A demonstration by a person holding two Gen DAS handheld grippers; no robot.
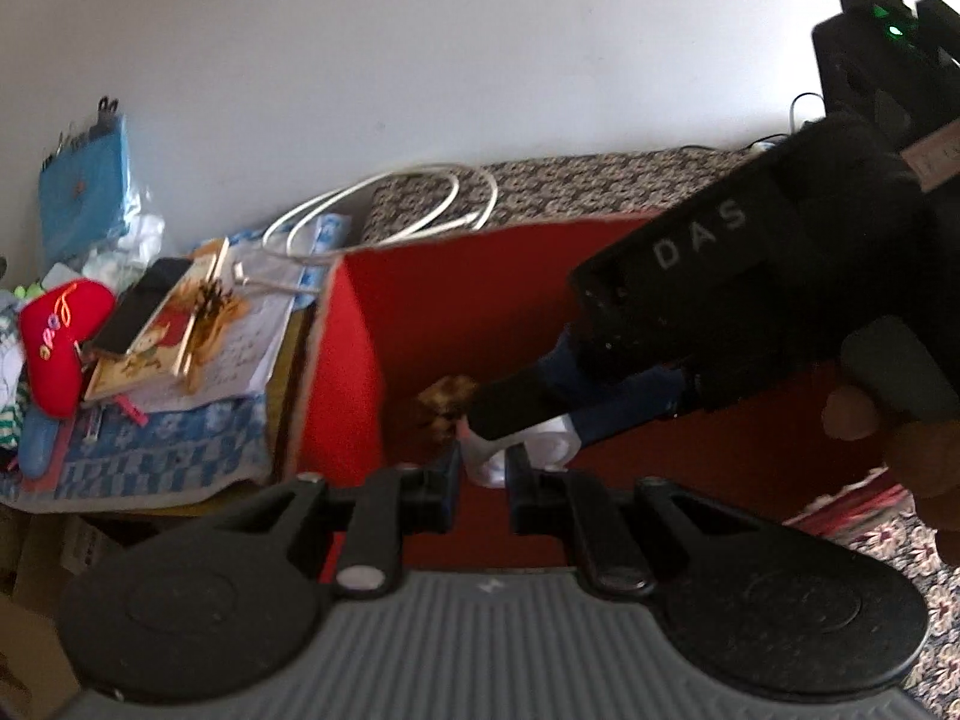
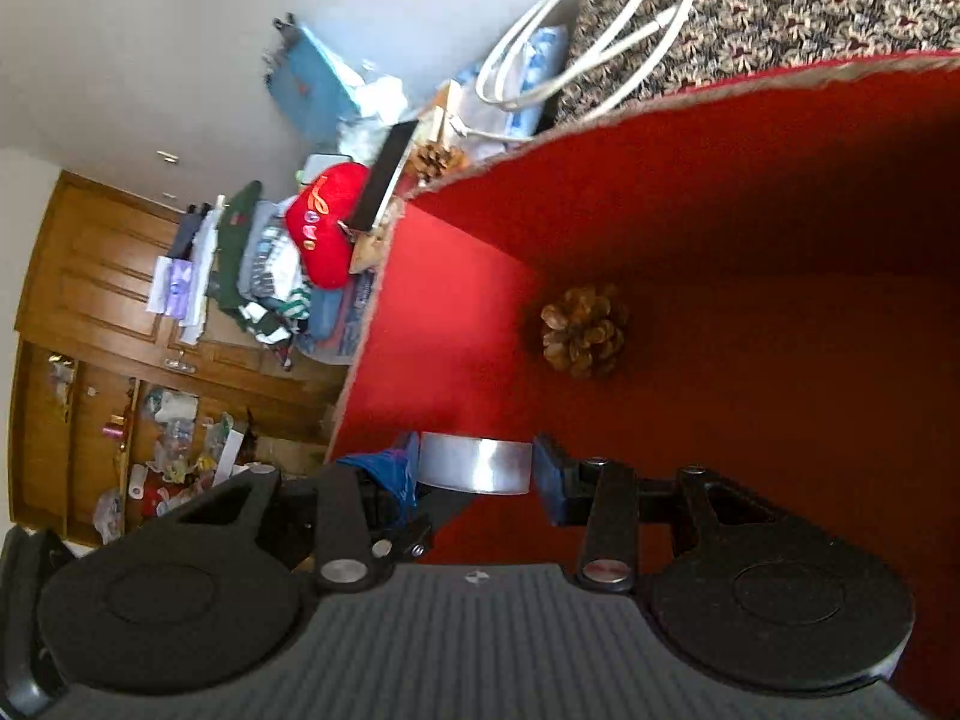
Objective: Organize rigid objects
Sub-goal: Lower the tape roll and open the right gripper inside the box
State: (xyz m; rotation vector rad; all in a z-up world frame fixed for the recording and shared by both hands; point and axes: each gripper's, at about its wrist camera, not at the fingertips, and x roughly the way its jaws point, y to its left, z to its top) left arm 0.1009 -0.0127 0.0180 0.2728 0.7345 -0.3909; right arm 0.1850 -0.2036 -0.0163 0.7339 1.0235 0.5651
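A cardboard box with a red inside (image 1: 420, 324) (image 2: 750, 210) stands open, and both grippers reach into it. A brown pine cone (image 2: 582, 330) (image 1: 447, 405) lies on its floor near a corner. My right gripper (image 2: 477, 471) is shut on a short shiny metal cylinder (image 2: 474, 459), held just short of the cone. In the left wrist view that gripper (image 1: 540, 432) comes in from the right with the pale cylinder (image 1: 552, 447) in it. My left gripper (image 1: 485, 474) has its fingers close together. A white end shows in the narrow gap; I cannot tell whether it is pinched.
Left of the box is a cluttered pile: a red heart cushion (image 1: 60, 330), books (image 1: 162, 324), a coiled white cable (image 1: 384, 204) and a blue checked cloth (image 1: 150, 450). A floral cover (image 2: 810, 0) lies behind the box. A hand (image 1: 870, 420) grips the right tool. Wooden cupboards (image 2: 90, 300) stand further off.
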